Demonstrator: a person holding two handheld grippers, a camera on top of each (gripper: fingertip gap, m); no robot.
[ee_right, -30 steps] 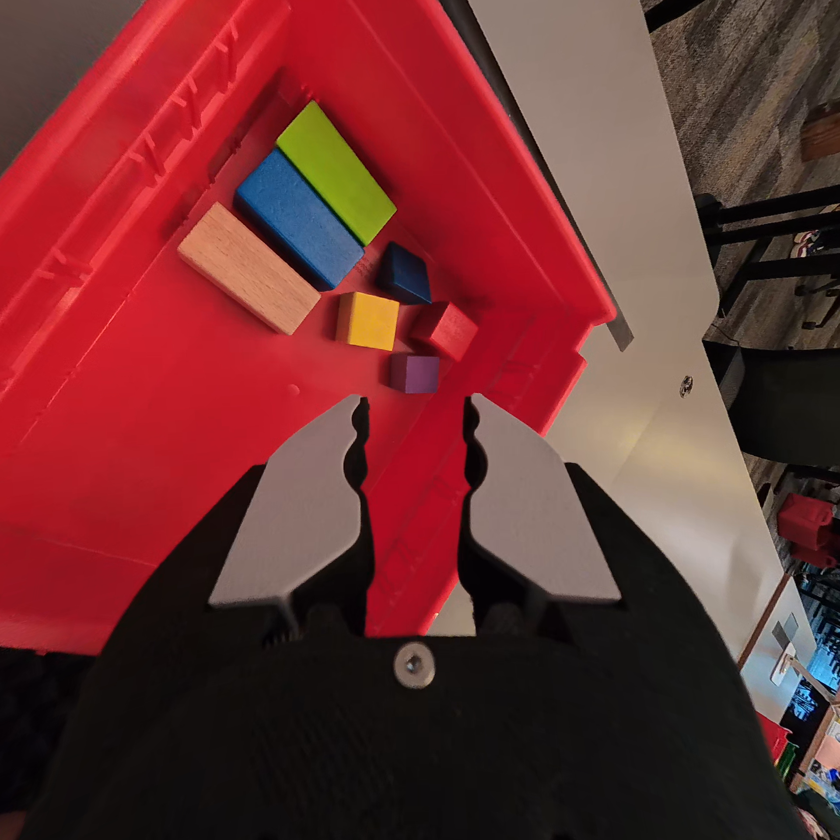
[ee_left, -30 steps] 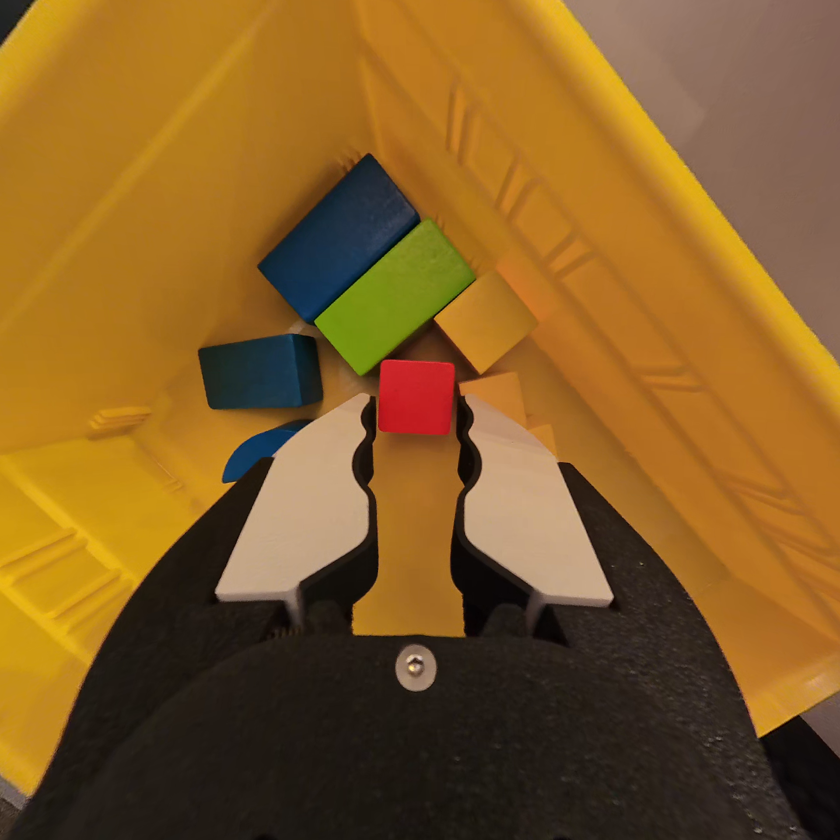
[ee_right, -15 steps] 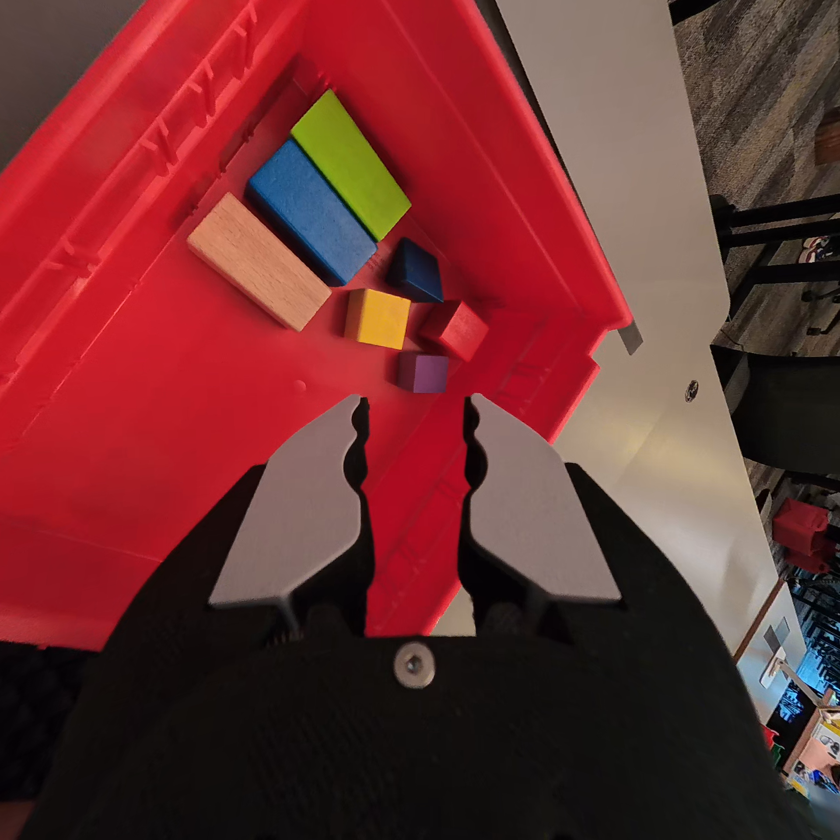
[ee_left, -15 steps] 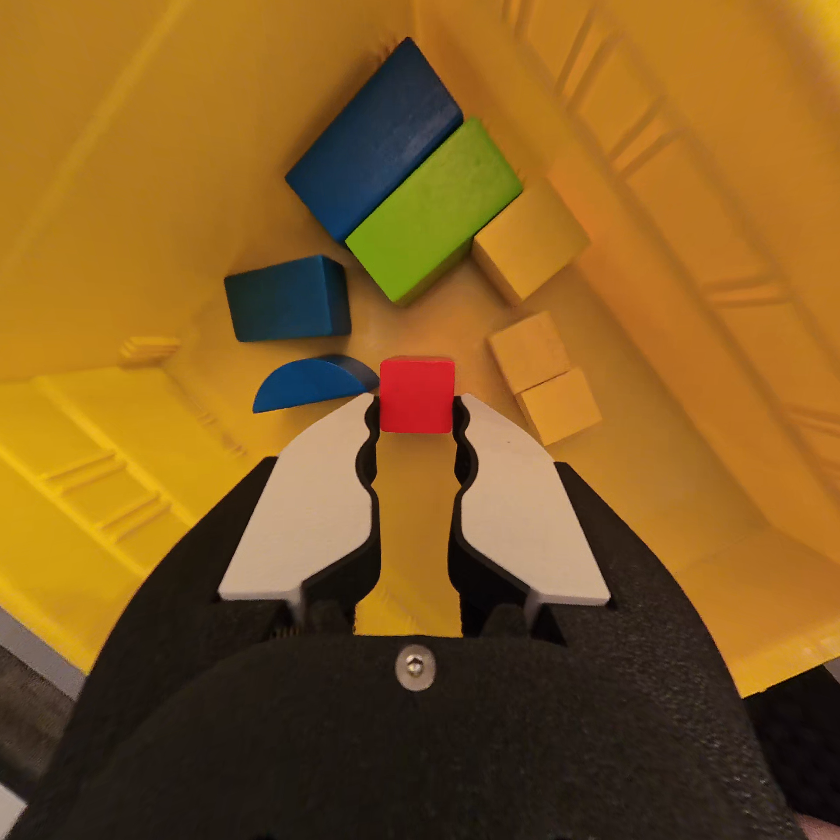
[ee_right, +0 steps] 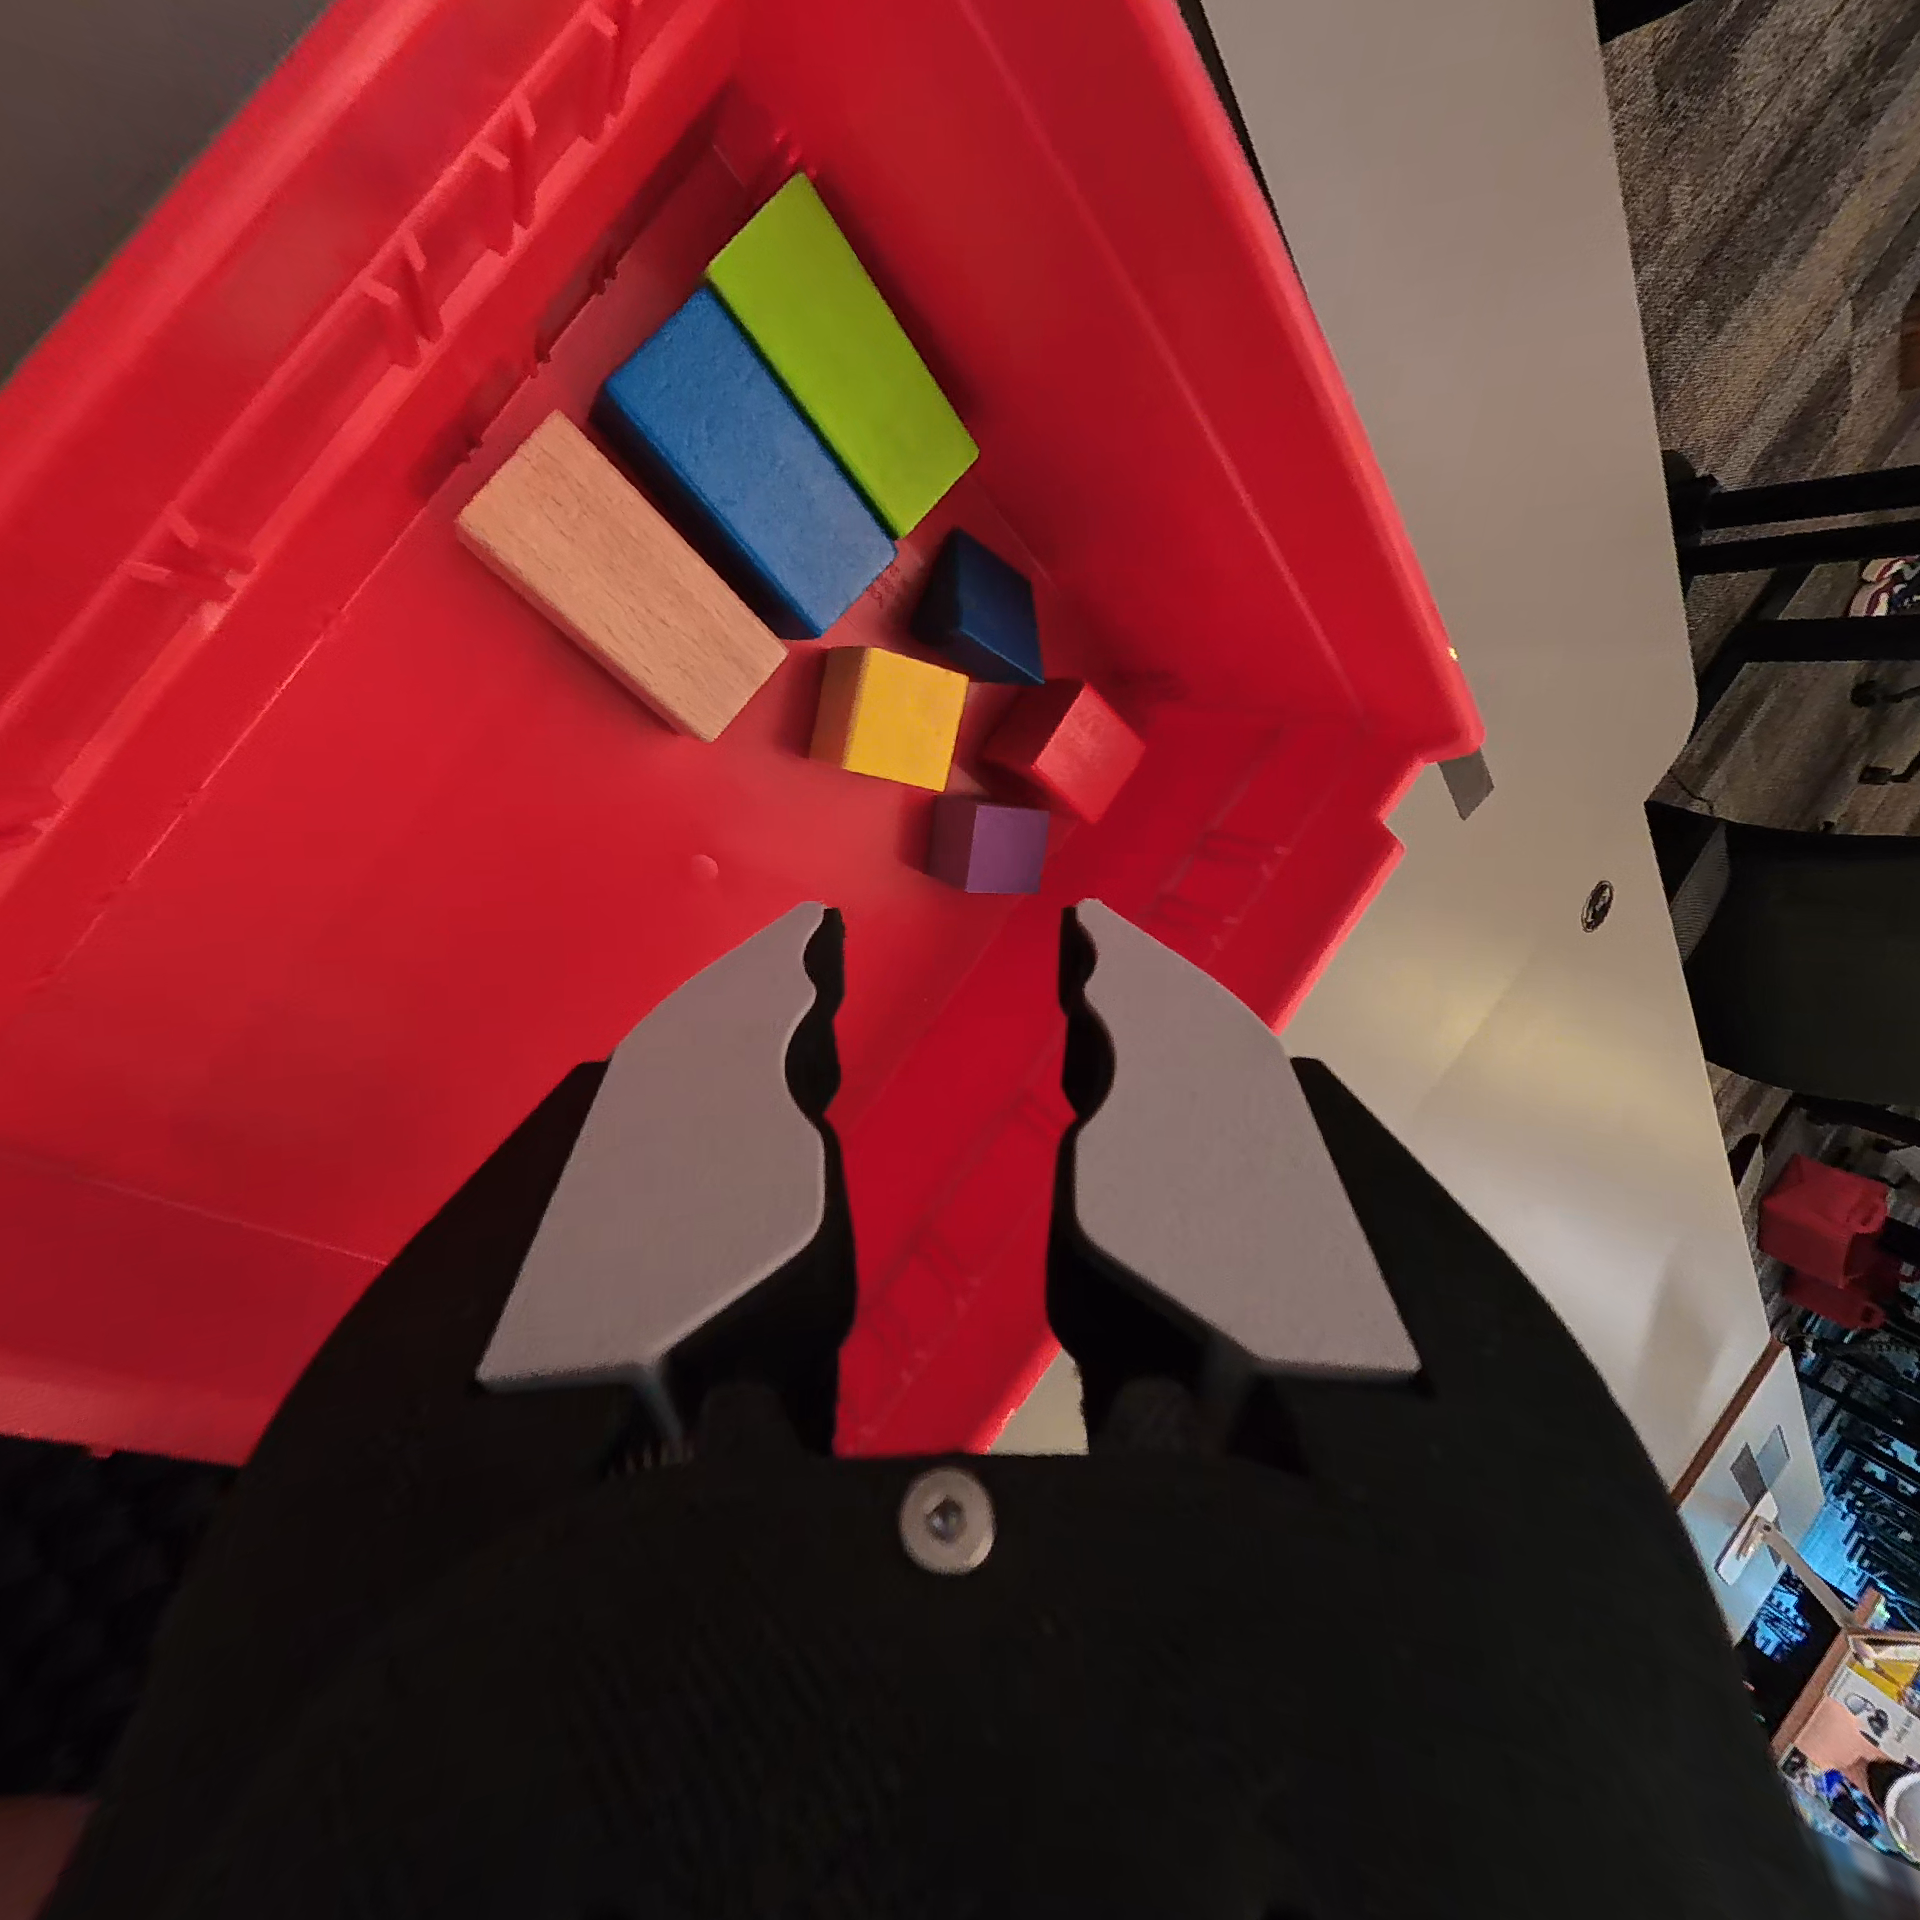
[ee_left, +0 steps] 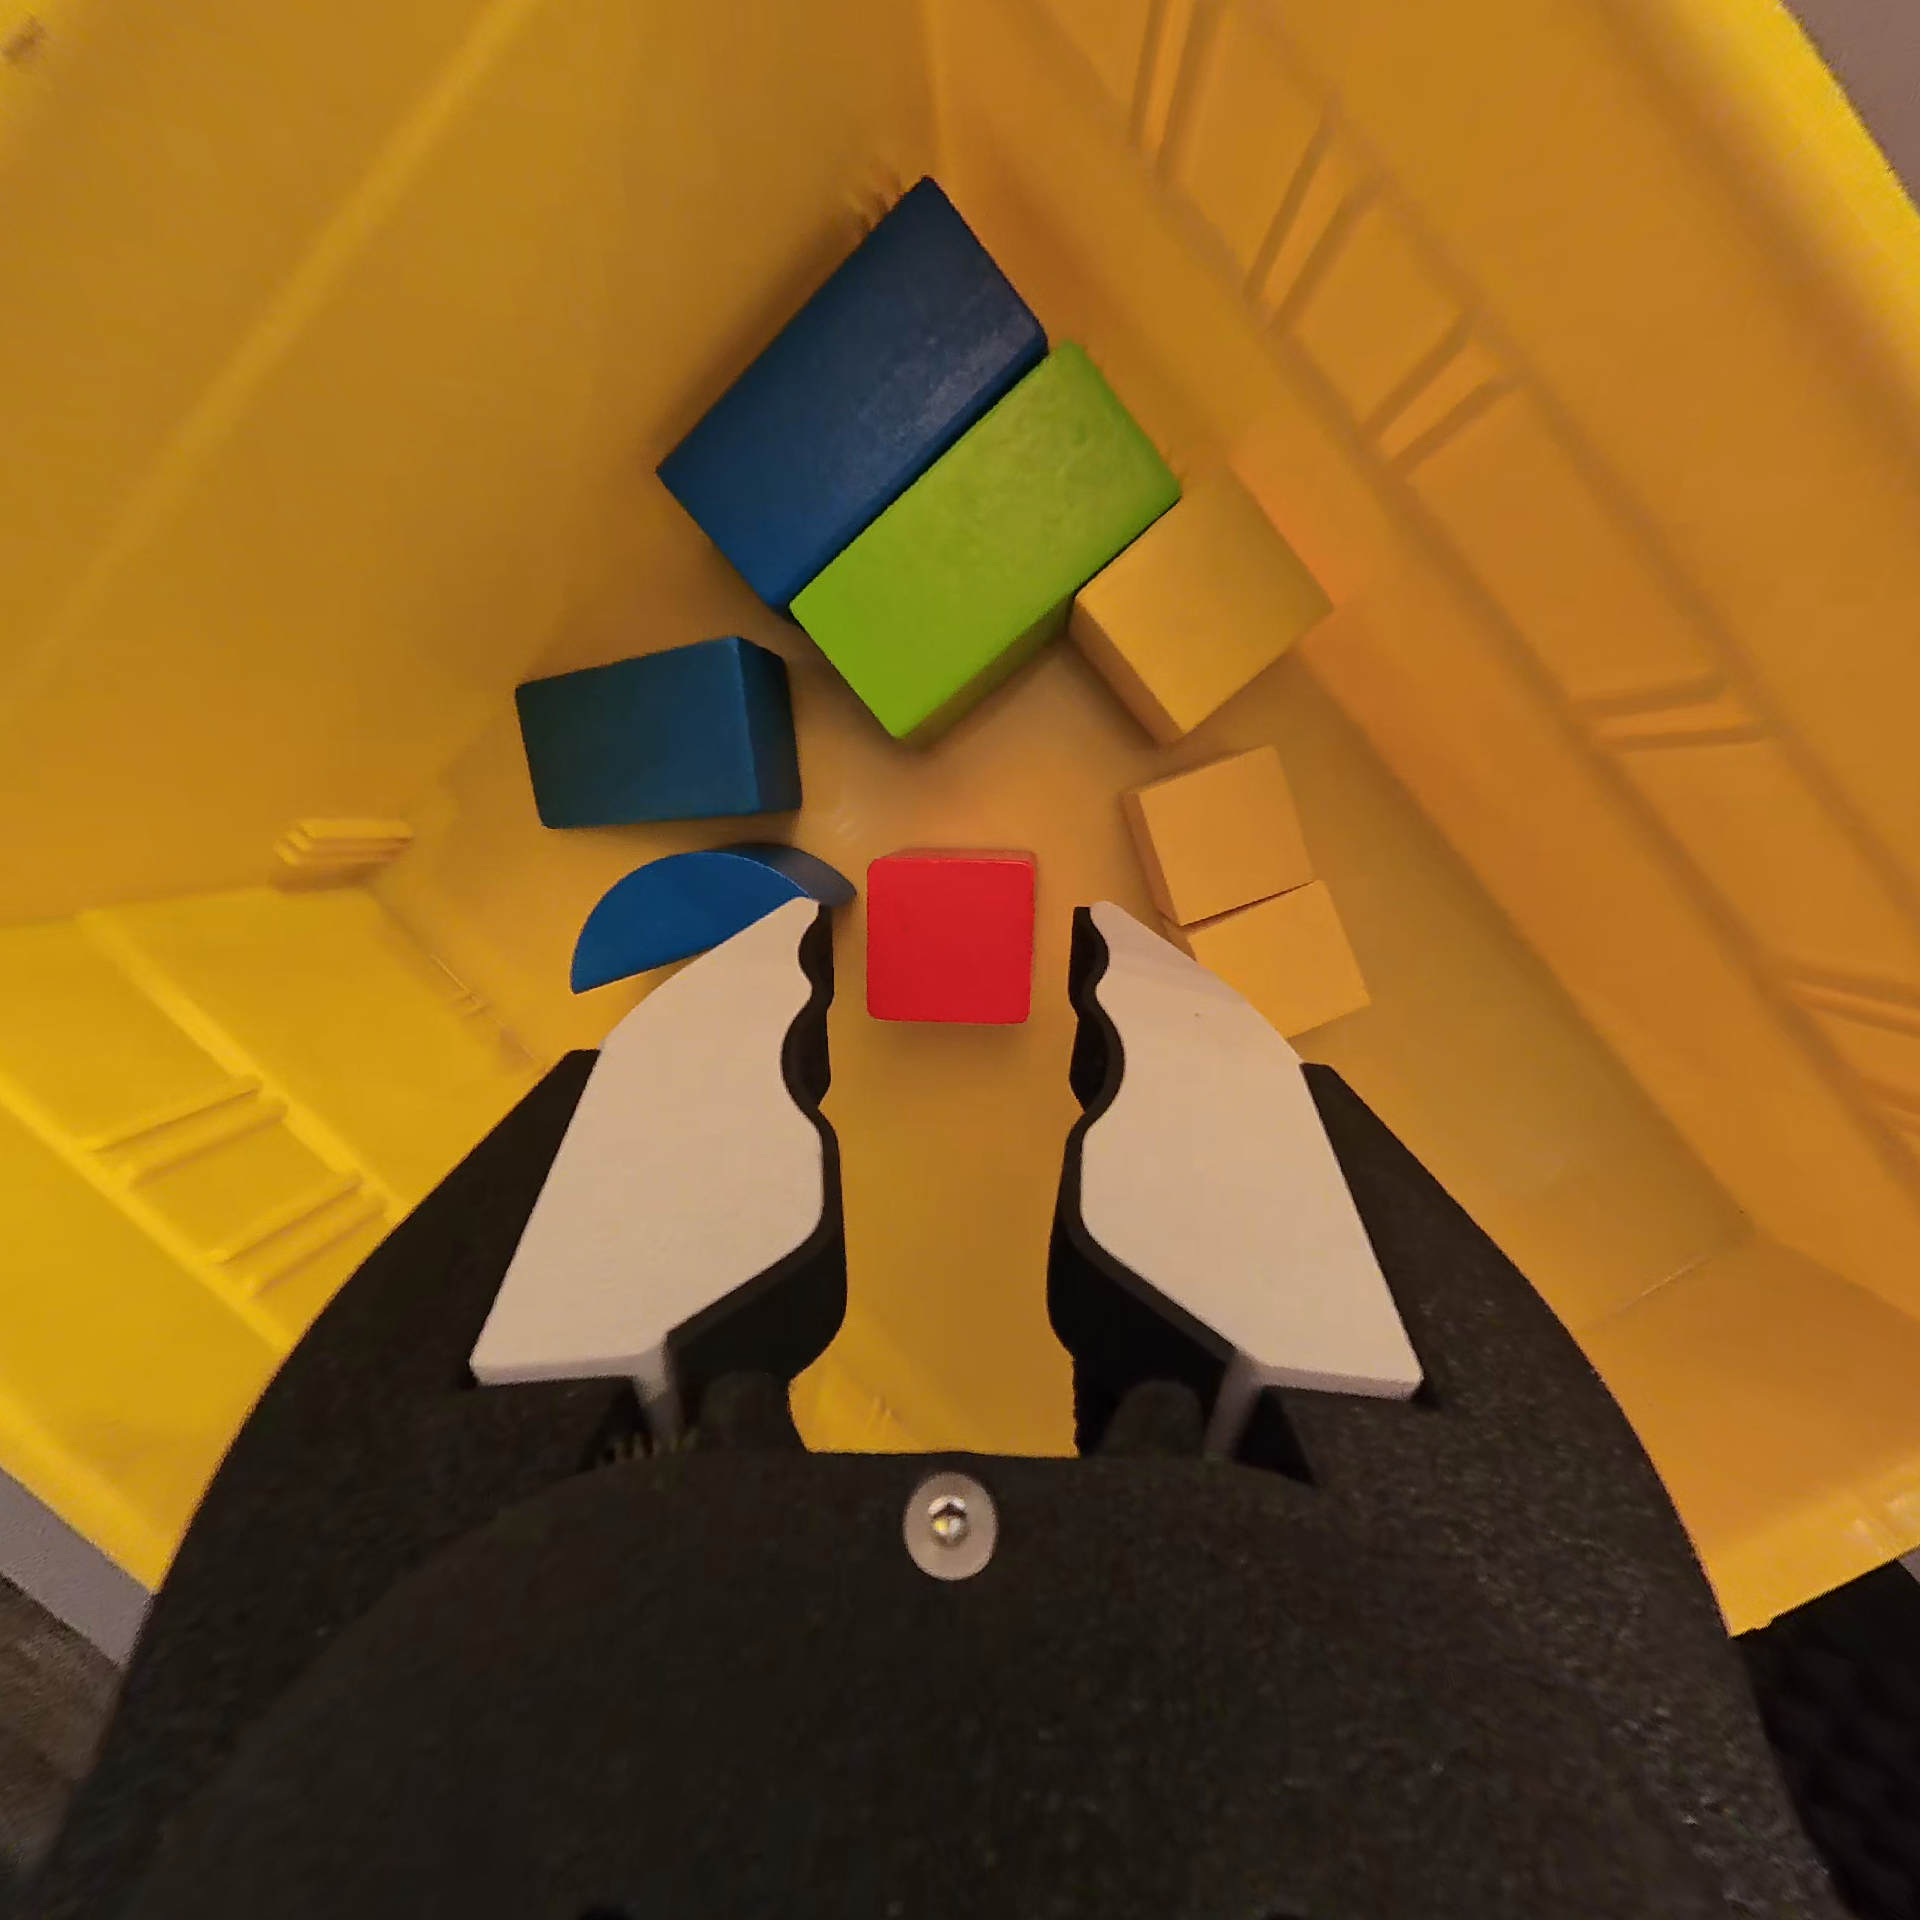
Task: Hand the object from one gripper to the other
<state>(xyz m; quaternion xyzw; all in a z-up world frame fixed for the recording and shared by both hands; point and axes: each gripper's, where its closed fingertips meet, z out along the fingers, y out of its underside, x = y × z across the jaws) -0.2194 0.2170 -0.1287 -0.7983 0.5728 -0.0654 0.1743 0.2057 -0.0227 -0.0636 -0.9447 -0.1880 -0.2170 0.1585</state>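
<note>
Released since half a second ago — left gripper (ee_left: 951, 914) fingers spread clear of the small red wooden cube (ee_left: 950, 937), cube lying on the yellow plastic bin (ee_left: 312, 416) floor between them, right gripper (ee_right: 945, 914) parted and empty above the red plastic bin (ee_right: 312, 883).

The yellow bin (ee_left: 312, 416) contains a blue block (ee_left: 852, 390) flush against a green block (ee_left: 987, 535), plus a blue half-round (ee_left: 675, 914). The red bin (ee_right: 312, 831) rests on the white table (ee_right: 1455, 312) and contains a purple cube (ee_right: 992, 844).
</note>
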